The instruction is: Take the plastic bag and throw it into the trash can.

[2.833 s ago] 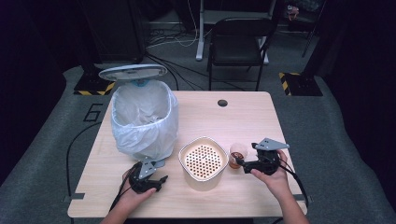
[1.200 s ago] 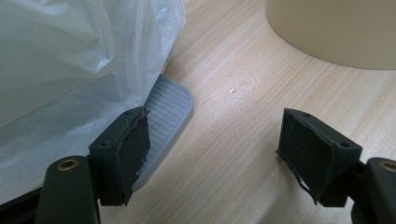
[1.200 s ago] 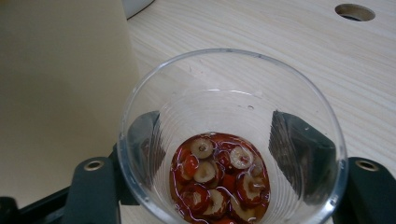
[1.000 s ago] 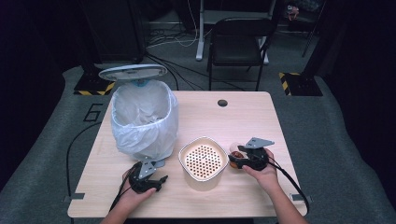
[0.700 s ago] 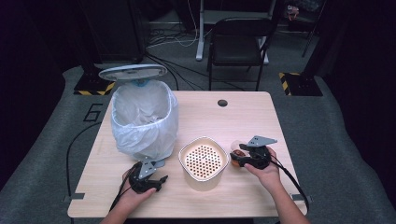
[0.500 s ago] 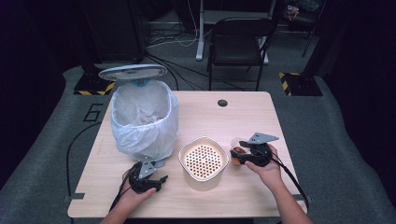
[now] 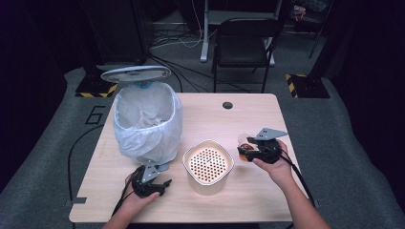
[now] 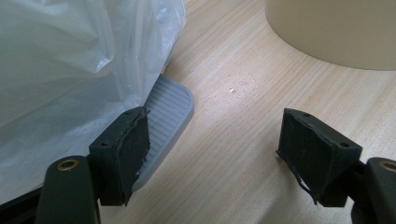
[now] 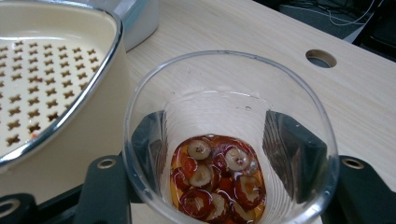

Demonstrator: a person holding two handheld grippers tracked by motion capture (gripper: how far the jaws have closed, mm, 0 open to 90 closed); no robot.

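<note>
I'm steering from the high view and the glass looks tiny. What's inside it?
Observer: The right gripper view shows the glass holding sliced red fruit rings in amber liquid at the bottom.
Operator: Is my right tool really holding it?
Observer: Yes, the right tool has one jaw on each side of the glass, pressed against its wall.
Operator: And what's my left tool doing?
Observer: In the left gripper view the left tool is open over bare table, with nothing between its jaws.
Operator: Anything near it?
Observer: A grey ribbed pedal pokes out from under the bin's white bag, just beyond the left jaw.
</note>
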